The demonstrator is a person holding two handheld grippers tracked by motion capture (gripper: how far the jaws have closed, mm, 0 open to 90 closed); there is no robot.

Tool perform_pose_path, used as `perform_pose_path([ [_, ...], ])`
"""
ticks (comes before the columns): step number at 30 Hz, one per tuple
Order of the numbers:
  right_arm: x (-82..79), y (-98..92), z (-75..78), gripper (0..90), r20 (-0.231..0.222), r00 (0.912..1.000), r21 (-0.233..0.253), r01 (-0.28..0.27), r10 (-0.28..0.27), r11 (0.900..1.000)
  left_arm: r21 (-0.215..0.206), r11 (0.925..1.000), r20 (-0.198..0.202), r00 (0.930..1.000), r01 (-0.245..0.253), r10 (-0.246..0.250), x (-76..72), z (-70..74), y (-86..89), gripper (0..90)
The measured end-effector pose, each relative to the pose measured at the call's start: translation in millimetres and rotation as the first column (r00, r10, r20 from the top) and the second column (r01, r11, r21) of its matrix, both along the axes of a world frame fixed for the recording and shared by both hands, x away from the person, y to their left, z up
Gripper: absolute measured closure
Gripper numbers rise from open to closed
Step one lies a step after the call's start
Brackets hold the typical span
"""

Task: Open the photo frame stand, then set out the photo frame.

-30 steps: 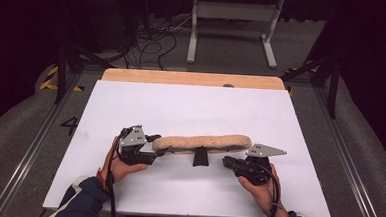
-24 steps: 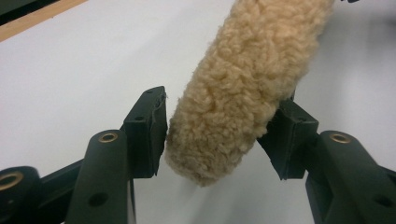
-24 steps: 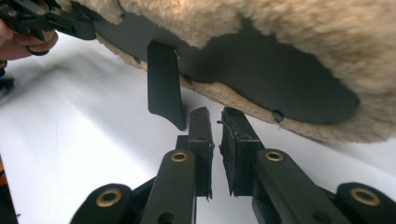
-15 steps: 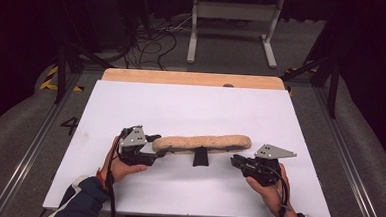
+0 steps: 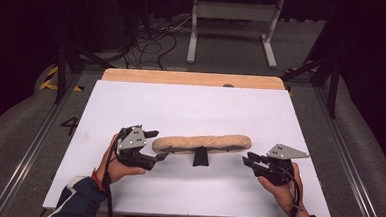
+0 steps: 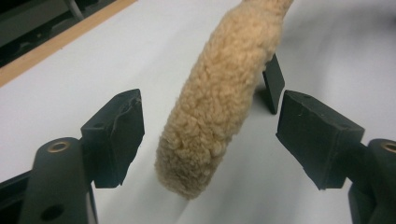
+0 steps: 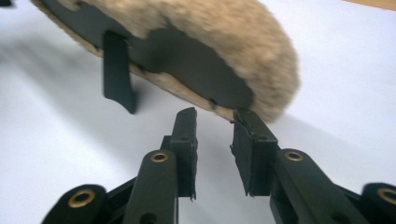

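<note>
— What do you have on the left side?

— My left gripper (image 5: 154,145) sits toward the near edge of the white table (image 5: 191,108), left of its middle. Its jaws are spread wide, one on each side of the left end of the fleecy tan pad (image 5: 202,143). In the left gripper view the pad's rounded end (image 6: 205,126) lies between the two black fingertips (image 6: 116,135), with a gap on both sides, so I have hold of nothing there.

— And the pad itself?

— It lies lengthwise, parallel to the near edge, roughly midway between the table's left and right edges. A black strap (image 5: 200,157) sticks out from under its middle toward me.

— The right side?

— My right gripper (image 5: 248,159) is just off the pad's right end, close to the near edge. In the right gripper view its jaws are only narrowly parted, with nothing between them, and their tips reach up just short of the pad's dark underside (image 7: 187,51). I can't tell whether they touch it.
</note>
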State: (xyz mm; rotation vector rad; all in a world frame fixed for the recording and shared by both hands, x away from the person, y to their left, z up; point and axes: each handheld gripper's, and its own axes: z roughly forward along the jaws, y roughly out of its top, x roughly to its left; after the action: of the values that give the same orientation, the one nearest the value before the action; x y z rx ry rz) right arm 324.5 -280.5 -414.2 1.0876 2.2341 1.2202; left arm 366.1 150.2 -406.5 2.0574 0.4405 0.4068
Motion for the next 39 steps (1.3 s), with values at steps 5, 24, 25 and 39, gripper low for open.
perform_pose_path([
  [5,3.3,-9.1,0.6,64.9,0.000,0.9991,0.014,0.042,-0.042,0.999,0.008,0.9998,0.002,0.9998,0.021,-0.021,-1.9,2.8,-2.1,23.1],
  [24,-2.6,2.8,24.2,63.3,0.038,0.9969,0.052,0.067,-0.069,0.996,0.038,0.9989,-0.048,0.9985,0.029,-0.028,6.5,-14.4,3.0,36.6],
  [25,-2.4,3.2,23.6,66.0,0.035,0.9968,0.051,0.070,-0.072,0.996,0.038,0.9988,-0.045,0.9986,0.029,-0.027,6.3,-14.4,2.9,37.3],
  [39,25.2,22.2,5.4,87.9,0.000,0.9984,0.014,0.057,-0.057,0.998,0.027,0.9988,-0.036,0.9986,0.040,-0.039,2.1,-14.3,6.9,58.2],
])
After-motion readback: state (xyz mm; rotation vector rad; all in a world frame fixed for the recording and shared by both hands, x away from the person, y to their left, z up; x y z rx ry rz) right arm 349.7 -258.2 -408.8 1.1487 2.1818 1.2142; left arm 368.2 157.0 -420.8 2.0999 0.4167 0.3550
